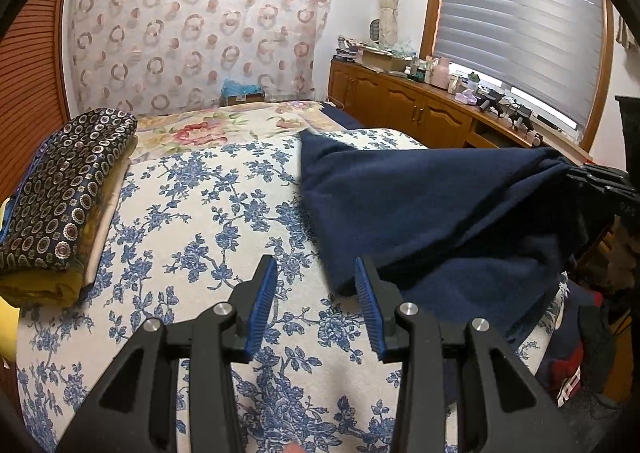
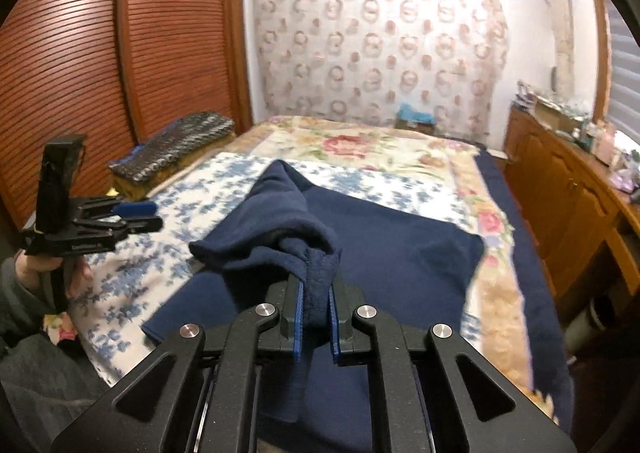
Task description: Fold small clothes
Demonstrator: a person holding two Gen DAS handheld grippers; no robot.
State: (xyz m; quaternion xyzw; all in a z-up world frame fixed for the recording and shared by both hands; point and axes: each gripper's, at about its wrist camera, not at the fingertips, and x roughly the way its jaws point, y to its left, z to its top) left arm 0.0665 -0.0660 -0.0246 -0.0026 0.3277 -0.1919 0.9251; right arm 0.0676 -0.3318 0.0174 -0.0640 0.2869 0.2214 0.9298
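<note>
A navy fleece garment (image 1: 420, 205) lies on the blue-flowered bed cover (image 1: 192, 213). My right gripper (image 2: 315, 287) is shut on a bunched edge of it (image 2: 316, 253) and holds that part lifted above the bed, so the cloth tents up toward me. In the left wrist view the same gripper (image 1: 592, 177) shows at the right edge, pinching the raised corner. My left gripper (image 1: 316, 269) hovers open over the bed cover just left of the garment's near edge, with nothing between its pads. It also shows in the right wrist view (image 2: 136, 217), held by a hand (image 2: 76, 273).
A folded stack of ring-patterned fabric (image 1: 68, 189) sits at the bed's left side by the slatted wardrobe doors (image 2: 100, 53). A wooden cabinet (image 1: 400, 101) with clutter on top runs along the right under the window. More clothes (image 1: 568, 353) lie off the bed's right edge.
</note>
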